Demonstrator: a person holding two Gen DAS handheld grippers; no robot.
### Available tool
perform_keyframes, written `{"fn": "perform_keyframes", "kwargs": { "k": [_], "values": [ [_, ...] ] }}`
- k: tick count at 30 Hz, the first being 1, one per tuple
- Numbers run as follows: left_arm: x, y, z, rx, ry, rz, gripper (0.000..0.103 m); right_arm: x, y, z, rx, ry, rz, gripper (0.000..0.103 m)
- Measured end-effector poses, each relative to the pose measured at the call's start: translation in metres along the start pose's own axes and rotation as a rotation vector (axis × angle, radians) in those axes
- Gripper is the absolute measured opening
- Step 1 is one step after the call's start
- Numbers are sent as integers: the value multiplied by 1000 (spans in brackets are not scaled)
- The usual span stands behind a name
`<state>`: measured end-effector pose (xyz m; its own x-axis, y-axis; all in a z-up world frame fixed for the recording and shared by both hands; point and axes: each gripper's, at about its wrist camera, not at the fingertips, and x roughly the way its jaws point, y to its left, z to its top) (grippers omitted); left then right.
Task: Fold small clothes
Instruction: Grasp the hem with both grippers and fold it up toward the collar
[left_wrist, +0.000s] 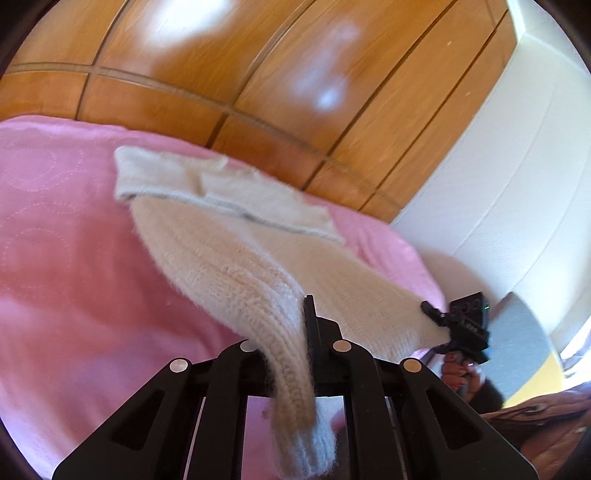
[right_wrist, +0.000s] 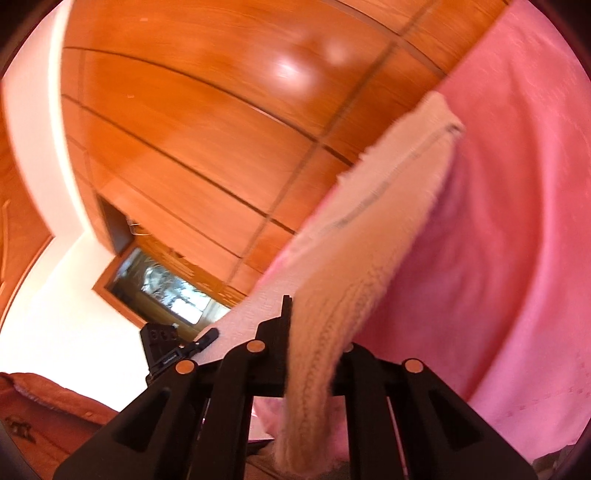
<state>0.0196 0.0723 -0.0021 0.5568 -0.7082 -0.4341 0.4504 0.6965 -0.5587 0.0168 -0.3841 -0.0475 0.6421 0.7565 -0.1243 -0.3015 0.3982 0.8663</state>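
Knitwear is the job: a cream sweater (left_wrist: 229, 258) hangs stretched between both tools above the pink bedspread (left_wrist: 66, 258), its far part lying on the bed with a sleeve folded across. Left gripper (left_wrist: 295, 354) has its jaws clamped on one ribbed edge; right gripper (right_wrist: 314, 350) pinches another the same way. For a clean fold, I judge both should travel together at even height, keeping the knit taut, then lay the held edge squarely onto the resting part.
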Motion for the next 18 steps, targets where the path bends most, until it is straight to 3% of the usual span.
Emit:
{"fn": "perform_keyframes", "kwargs": {
  "k": [7, 15, 18],
  "values": [
    [-33, -22, 5, 19, -18, -130, 7, -39, 36, -10, -88, -42, 121, 6],
    [-72, -19, -2, -119, -17, -301, 7, -90, 57, -44, -132, -92, 270, 6],
    [-78, -11, -10, -158, -12, -303, 7, -105, 53, -51, -106, -112, 295, 6]
  ]
}}
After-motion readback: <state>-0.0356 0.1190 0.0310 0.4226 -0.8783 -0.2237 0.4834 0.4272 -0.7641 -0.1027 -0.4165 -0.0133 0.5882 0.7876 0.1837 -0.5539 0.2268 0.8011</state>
